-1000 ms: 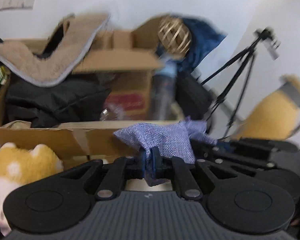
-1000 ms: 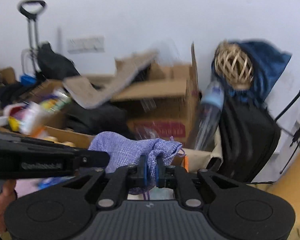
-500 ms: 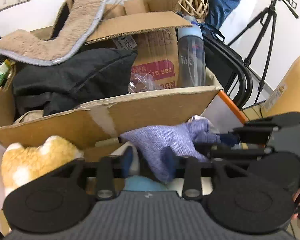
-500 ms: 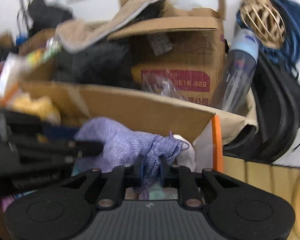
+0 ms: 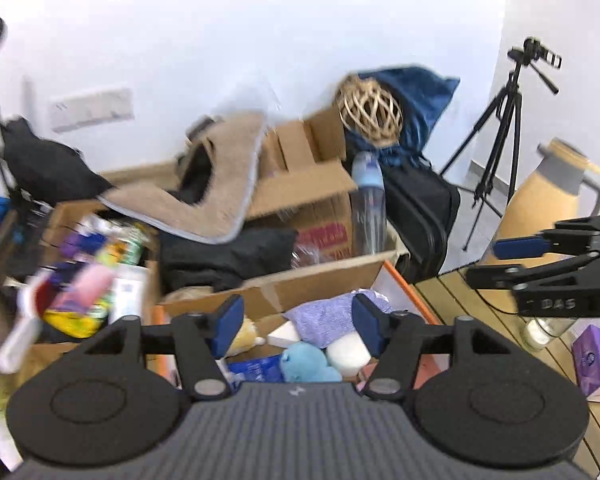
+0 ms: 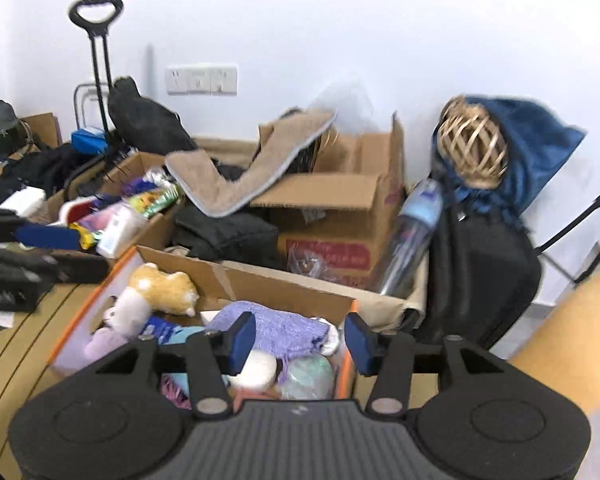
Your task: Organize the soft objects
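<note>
Step in hand, as judged: release into the box is done and the next pick is pending.

Left gripper [image 5: 296,322]: jaws spread wide, nothing held. It is positioned above the near edge of the orange-rimmed box [image 6: 100,294], looking in.

Box contents, left to right in the right wrist view: orange-and-white plush [image 6: 162,288] at the back-left corner, purple woven pouch [image 6: 278,330] lying loose in the middle on top of the pile, white soft ball [image 6: 256,372] in front of it, pale green soft item [image 6: 308,376] at the right wall. In the left wrist view a blue plush [image 5: 306,364] is also seen in front of the pouch. The pouch is touched by neither gripper.

Right gripper [image 6: 296,338]: jaws also fully apart, empty, hovering over the box's near-right corner.

Next move, as judged: another soft item outside the box has to be located. A small purple pack [image 5: 590,354] is seen on the wooden surface at far right; whether it is soft cannot be told. The clutter boxes behind are blurred, so candidates there are not confirmed. Both grippers are free for the pick; a shallow pinch on fabric would be called for.
</note>
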`<action>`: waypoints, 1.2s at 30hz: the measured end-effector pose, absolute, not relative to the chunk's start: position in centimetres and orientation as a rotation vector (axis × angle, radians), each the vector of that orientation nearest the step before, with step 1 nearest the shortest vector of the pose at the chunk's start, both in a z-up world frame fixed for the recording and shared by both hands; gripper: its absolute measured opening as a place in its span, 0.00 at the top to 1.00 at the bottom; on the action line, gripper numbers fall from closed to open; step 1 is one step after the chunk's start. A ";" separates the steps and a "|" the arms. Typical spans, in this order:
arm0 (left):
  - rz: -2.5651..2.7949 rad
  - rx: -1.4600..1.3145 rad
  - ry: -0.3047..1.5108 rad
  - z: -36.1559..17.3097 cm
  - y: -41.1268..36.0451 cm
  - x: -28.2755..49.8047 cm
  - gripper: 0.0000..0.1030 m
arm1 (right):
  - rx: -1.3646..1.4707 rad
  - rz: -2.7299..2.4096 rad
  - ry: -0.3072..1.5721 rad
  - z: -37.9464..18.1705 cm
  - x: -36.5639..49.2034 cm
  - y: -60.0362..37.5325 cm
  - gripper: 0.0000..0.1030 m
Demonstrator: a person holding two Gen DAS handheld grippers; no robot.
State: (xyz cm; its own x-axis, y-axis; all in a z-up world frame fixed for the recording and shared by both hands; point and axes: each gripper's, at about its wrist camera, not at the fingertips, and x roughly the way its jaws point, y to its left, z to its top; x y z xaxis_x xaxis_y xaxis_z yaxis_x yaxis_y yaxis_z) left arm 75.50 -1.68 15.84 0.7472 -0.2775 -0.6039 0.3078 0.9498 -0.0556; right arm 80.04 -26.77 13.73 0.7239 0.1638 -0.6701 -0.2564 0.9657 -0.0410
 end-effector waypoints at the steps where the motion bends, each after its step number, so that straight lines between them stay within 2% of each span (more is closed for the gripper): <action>1: -0.313 0.052 0.644 16.8 -1.5 74.3 0.39 | -0.131 0.230 0.719 14.5 79.0 -27.1 0.53; 7: -0.237 0.091 0.509 19.0 -0.3 64.3 0.36 | -0.111 0.242 0.607 17.1 69.7 -27.9 0.51; 10: -0.167 0.126 0.391 16.3 0.2 56.6 0.32 | -0.121 0.238 0.497 15.4 62.7 -28.3 0.45; 12: -0.129 0.124 0.324 13.5 0.5 51.1 0.24 | -0.107 0.242 0.429 13.5 57.8 -28.4 0.37; 14: -0.102 0.112 0.275 10.1 0.7 44.9 0.22 | -0.093 0.249 0.377 11.0 52.3 -28.5 0.36; 18: -0.046 0.055 0.272 5.7 1.7 35.6 0.19 | -0.087 0.236 0.349 6.5 42.6 -28.1 0.31; 21: 0.032 0.002 0.250 4.7 2.5 28.6 0.08 | -0.053 0.224 0.322 4.5 35.7 -27.8 0.24; 24: 0.055 0.035 0.190 4.5 2.5 22.4 0.04 | 0.010 0.199 0.296 3.3 29.4 -27.6 0.20; 25: 0.055 0.041 0.174 4.4 2.5 20.7 0.03 | 0.023 0.200 0.292 3.0 27.5 -27.5 0.16; 30: -0.009 0.059 0.184 3.0 1.7 13.7 0.00 | 0.017 0.239 0.269 1.3 18.4 -26.4 0.12; 36: 0.023 0.039 0.191 0.7 1.1 7.9 0.00 | 0.018 0.213 0.226 0.1 11.9 -26.0 0.12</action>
State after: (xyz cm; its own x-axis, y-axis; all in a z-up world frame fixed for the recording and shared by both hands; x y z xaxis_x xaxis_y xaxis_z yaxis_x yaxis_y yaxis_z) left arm 7.86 1.12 0.68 0.9816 0.0262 -0.1894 -0.0188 0.9990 0.0405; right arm 11.93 -25.95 0.12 0.9520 0.2120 -0.2206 -0.2081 0.9772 0.0413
